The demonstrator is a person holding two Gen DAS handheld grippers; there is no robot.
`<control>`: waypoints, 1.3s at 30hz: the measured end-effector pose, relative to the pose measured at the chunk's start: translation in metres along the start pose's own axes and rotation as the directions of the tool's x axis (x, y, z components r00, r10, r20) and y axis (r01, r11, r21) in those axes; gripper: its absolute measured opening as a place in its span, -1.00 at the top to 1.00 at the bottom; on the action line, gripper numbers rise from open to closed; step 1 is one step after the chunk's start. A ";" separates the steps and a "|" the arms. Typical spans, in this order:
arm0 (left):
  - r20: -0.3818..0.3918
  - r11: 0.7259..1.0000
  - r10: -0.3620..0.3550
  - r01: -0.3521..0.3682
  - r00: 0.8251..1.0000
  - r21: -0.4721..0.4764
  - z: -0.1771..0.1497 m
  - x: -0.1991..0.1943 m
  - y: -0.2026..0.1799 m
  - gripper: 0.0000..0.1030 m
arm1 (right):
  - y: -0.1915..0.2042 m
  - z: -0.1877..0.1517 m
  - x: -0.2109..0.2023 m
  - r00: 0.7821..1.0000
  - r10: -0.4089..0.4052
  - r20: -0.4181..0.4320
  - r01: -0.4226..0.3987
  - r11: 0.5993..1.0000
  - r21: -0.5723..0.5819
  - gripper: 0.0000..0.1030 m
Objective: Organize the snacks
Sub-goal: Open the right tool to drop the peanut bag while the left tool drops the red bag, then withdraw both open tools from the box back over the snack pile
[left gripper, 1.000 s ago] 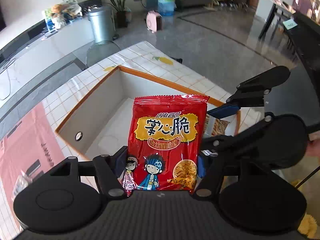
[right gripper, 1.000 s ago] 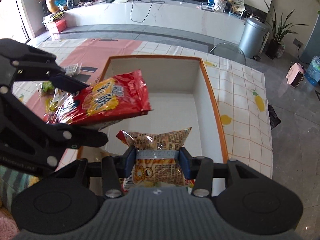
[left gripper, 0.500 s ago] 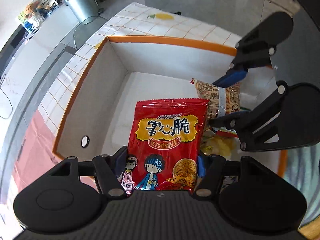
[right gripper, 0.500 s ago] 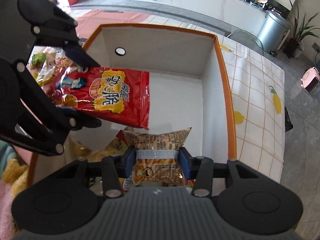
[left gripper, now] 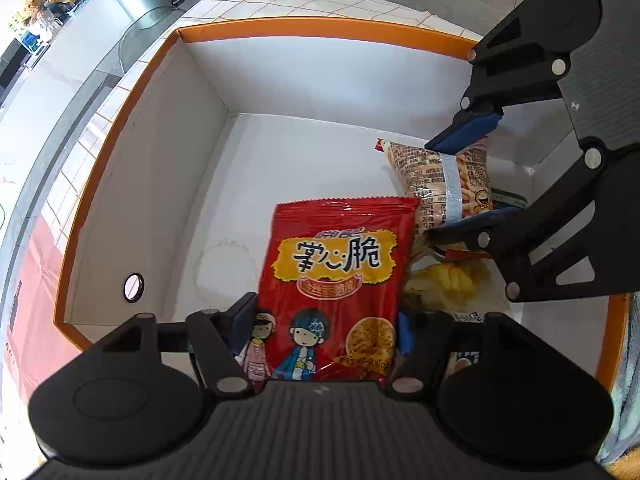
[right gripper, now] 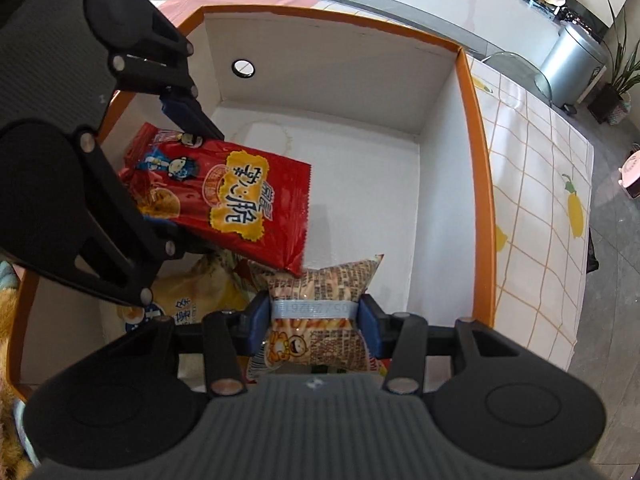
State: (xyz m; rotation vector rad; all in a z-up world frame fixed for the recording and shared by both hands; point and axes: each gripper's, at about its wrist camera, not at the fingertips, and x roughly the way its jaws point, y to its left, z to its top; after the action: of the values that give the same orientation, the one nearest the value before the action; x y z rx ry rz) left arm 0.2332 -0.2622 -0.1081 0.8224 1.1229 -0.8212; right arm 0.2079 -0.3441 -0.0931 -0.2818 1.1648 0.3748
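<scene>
A white box with an orange rim fills both views. My left gripper points down into it with a red snack packet between its pads. Its jaws are opening, and the pads still touch the packet's sides. The packet hangs tilted above the box floor, its far corner over a tan snack packet. My right gripper is shut on that tan packet across its middle. A yellow snack packet lies in the box below both.
The far half of the box floor is bare white, and one wall has a round hole. A lemon-print checked tablecloth surrounds the box, with a pink cloth on one side. A metal bin stands on the floor beyond.
Both grippers have sunk into the box and tipped further downward, each carrying its packet. The red packet now hangs lower, close over the tan one.
</scene>
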 end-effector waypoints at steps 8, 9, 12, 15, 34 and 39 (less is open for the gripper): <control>0.047 1.000 -0.016 0.016 0.999 -0.004 0.000 -0.006 -0.001 -0.61 | 0.004 0.005 0.003 1.000 -0.007 -0.016 0.007 1.000 -0.002 0.04; 0.053 1.000 -0.009 0.009 0.999 -0.003 -0.001 -0.008 -0.001 -0.61 | 0.004 0.005 0.002 1.000 -0.006 -0.017 0.006 1.000 0.000 0.04; 0.067 1.000 0.000 0.001 0.998 -0.015 -0.003 -0.014 -0.002 -0.61 | 0.003 0.008 0.004 1.000 -0.003 -0.018 0.003 1.000 0.005 -0.09; 0.080 1.000 0.004 -0.002 0.997 -0.026 -0.006 -0.024 -0.001 -0.61 | 0.004 0.010 0.002 1.000 -0.001 -0.016 0.001 1.000 0.009 -0.18; 0.287 0.962 0.115 -0.034 0.951 -0.271 -0.082 -0.130 0.000 -0.61 | 0.053 0.009 -0.076 0.987 -0.093 0.135 0.074 0.988 0.138 -0.39; 0.322 0.923 0.194 -0.062 0.927 -0.379 -0.117 -0.148 0.005 -0.61 | 0.082 0.008 -0.101 0.975 -0.092 0.203 0.051 0.979 0.197 -0.40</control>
State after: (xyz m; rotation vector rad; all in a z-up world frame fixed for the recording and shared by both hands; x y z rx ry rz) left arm 0.1545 -0.1373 0.0095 0.4104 0.8507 -0.5940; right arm 0.1448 -0.2806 0.0021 -0.1126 0.9700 0.2212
